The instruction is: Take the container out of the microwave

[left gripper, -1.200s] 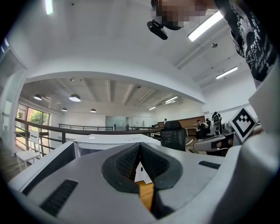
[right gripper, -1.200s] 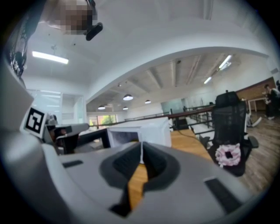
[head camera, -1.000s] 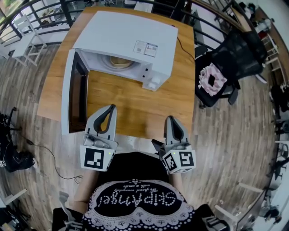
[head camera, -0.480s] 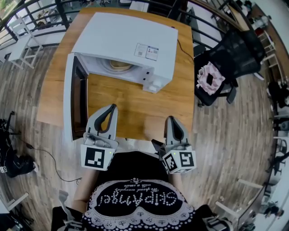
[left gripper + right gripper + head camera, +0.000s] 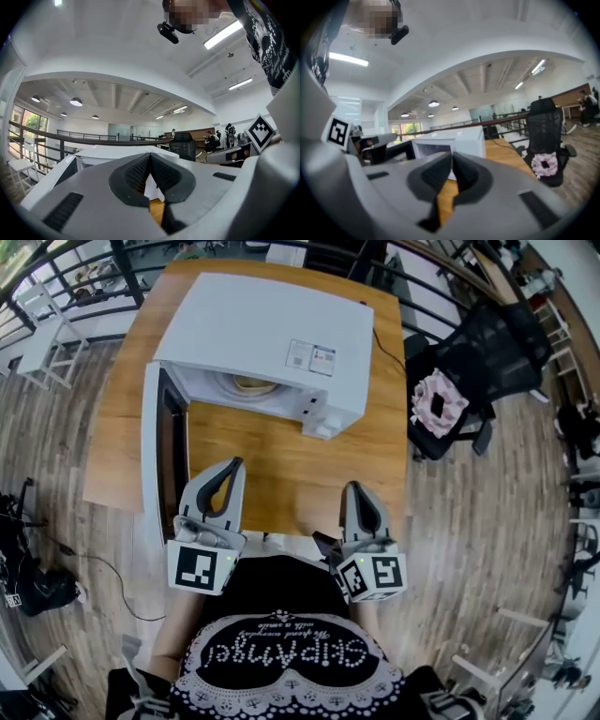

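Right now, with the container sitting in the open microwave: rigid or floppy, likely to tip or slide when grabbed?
Probably rigid: the container shows a round, even tan rim. It looks low and wide, so tipping seems unlikely. It sits on a pale round plate inside the microwave, so a push may slide it. Weight can't be told.

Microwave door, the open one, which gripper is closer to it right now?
Left. The left gripper sits just beside the open microwave door, near its outer end. The right gripper is farther off, on the far side of the left one.
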Demonstrator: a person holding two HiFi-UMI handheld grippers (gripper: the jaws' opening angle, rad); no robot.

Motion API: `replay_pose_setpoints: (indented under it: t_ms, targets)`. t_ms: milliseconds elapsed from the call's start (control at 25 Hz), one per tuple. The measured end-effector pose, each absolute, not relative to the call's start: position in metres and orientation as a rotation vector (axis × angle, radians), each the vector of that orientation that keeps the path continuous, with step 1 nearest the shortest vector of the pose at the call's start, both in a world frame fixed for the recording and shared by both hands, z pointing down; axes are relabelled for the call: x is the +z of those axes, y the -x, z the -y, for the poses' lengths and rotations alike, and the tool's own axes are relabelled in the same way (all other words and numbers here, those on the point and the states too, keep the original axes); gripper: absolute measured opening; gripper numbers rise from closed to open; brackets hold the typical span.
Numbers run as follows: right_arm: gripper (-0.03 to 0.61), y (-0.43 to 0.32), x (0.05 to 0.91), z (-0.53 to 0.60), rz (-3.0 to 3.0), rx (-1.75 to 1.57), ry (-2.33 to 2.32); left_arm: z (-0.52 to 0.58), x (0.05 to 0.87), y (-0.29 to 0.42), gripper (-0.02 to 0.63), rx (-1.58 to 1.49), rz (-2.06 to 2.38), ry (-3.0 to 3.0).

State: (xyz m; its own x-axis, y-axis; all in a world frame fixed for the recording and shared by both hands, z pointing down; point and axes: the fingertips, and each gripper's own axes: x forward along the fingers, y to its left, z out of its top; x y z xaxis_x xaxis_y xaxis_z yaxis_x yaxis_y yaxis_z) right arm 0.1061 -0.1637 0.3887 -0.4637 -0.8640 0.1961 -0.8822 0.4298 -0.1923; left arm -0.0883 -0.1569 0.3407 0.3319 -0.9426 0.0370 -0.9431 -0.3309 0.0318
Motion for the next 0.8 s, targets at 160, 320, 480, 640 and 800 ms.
replay_pose_setpoints:
  t_ms: [160,320,480,640,800]
  targets:
    - [0.035,-0.107,0.39,0.166,2.586,0.414,-1.609,0.159,0.342,0.087,0.025,0.019,1.767,-2.54]
    - [0.035,-0.108,0.389,0.167,2.571,0.407,-1.635,0.161,0.345,0.087,0.025,0.02,1.745,-2.556]
    - [0.035,-0.108,0.392,0.165,2.551,0.41,-1.664,0.163,0.35,0.089,0.025,0.036,1.723,-2.563]
    - [0.035,-0.105,0.396,0.162,2.529,0.416,-1.685,0.167,0.355,0.095,0.025,0.041,1.711,-2.555]
    - [0.035,-0.1,0.399,0.163,2.515,0.411,-1.707,0.174,0.359,0.103,0.025,0.081,1.712,-2.584]
